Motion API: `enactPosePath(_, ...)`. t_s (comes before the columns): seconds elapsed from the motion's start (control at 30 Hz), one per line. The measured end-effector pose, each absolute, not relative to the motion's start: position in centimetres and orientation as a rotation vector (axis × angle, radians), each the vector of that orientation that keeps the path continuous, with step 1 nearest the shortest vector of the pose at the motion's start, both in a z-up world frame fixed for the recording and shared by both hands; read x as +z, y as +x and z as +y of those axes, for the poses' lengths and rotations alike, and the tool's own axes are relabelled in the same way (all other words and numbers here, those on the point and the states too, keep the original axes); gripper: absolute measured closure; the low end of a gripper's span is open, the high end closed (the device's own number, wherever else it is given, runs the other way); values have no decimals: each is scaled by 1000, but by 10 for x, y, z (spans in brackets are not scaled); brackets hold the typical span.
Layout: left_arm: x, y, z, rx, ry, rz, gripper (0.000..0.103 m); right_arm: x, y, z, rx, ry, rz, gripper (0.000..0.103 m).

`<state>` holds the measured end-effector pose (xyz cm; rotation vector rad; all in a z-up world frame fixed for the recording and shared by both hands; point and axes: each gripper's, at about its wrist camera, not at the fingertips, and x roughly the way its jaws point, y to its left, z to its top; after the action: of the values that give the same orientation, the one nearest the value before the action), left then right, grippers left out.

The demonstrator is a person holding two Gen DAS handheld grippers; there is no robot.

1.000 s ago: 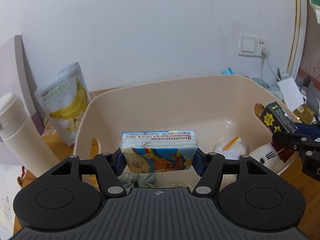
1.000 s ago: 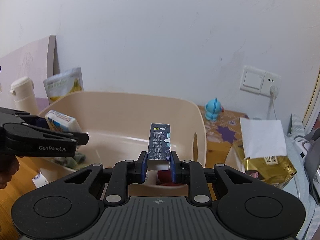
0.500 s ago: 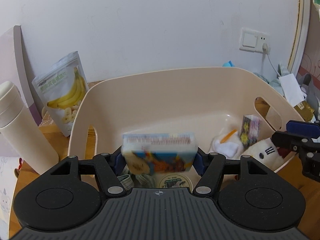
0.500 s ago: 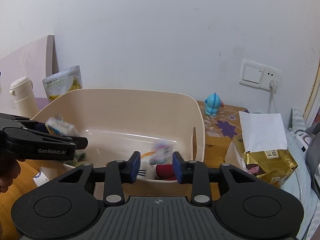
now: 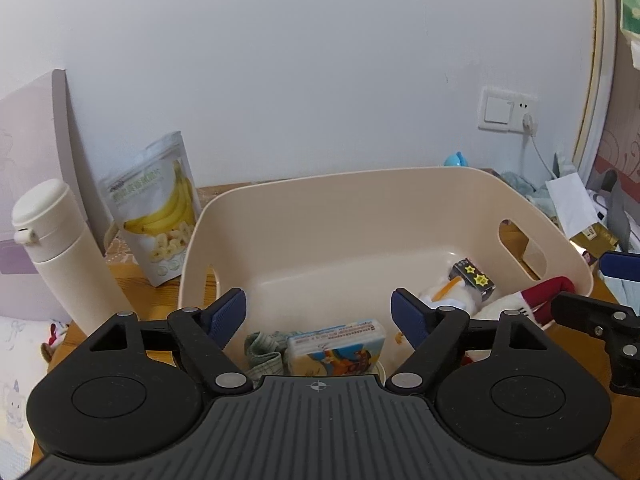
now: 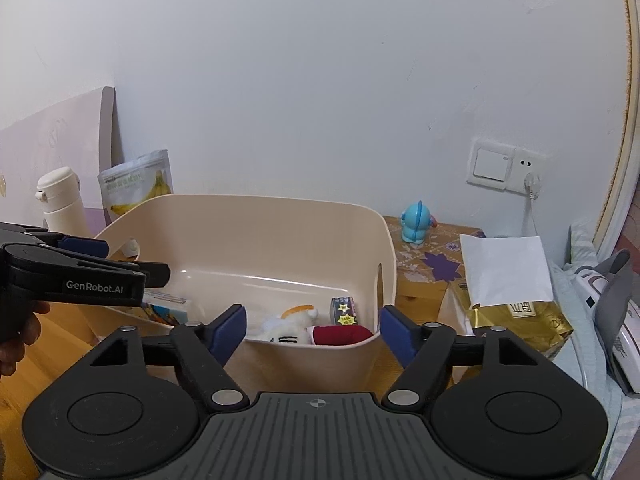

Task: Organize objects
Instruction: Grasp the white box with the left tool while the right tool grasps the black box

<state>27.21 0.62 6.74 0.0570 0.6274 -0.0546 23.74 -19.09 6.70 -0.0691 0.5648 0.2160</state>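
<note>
A lived-in home room in front of my claws, wooden table (image 6: 432, 240) against a plain white wall, light switch and socket (image 6: 505, 165) at right, banana chip pouch (image 5: 158, 208) and flask (image 5: 60, 256) at left, blue toy figure (image 6: 416, 224), rumpled bedding (image 6: 592, 320) lower right

Soft, even indoor light fills both fisheye views; the plain white wall (image 5: 320, 80) shows no glare, shadows stay faint, focus holds sharp, and edges bow with dark corners.
</note>
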Motion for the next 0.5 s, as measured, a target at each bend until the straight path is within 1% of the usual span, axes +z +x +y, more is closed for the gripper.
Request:
enactPosePath(0.1,71,264,10,-53,57,614,22,70,231,-192,212,-65,559,23)
enactPosePath(0.17,73,258,12,-46,54,601,22,70,227,-193,211,-63,557,16)
enactPosePath(0.23,74,252,17,-43,50,596,22,70,223,-193,212,-61,557,13)
enactPosePath(0.5,77,230,32,-33,37,581,22,59,210,-192,215,-67,593,4)
